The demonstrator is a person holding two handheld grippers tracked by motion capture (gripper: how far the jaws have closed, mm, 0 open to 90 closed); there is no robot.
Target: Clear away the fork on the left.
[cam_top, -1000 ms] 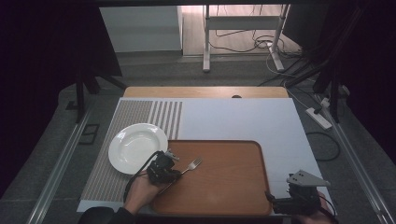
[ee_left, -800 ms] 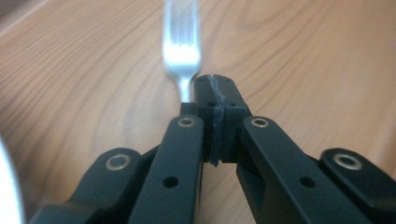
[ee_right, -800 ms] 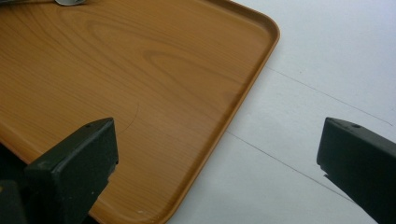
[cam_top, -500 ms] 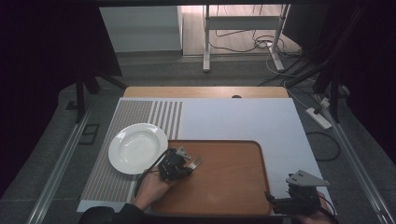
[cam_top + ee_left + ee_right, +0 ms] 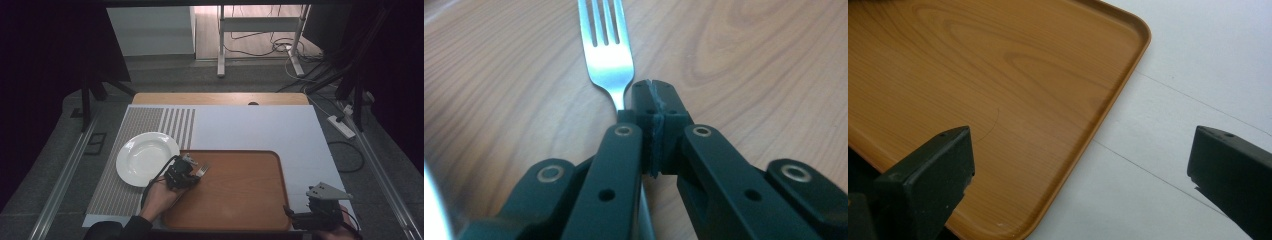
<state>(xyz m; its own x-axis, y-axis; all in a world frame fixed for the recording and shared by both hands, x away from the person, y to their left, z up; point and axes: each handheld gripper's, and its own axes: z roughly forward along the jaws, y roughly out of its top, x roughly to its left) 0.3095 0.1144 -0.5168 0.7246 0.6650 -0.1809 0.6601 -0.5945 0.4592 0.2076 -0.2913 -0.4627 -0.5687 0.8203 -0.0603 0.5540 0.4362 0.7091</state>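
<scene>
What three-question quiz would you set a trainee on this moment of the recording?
1. True or false: the jaws of the right claw stand wide apart with nothing between them.
2. Where does the fork lie? A: on a dish. B: on the wooden tray. C: on the striped mat.
3. Fill in: in the high view, the white plate sits to the ___ of the tray.
Key: 1 true; 2 B; 3 left.
</scene>
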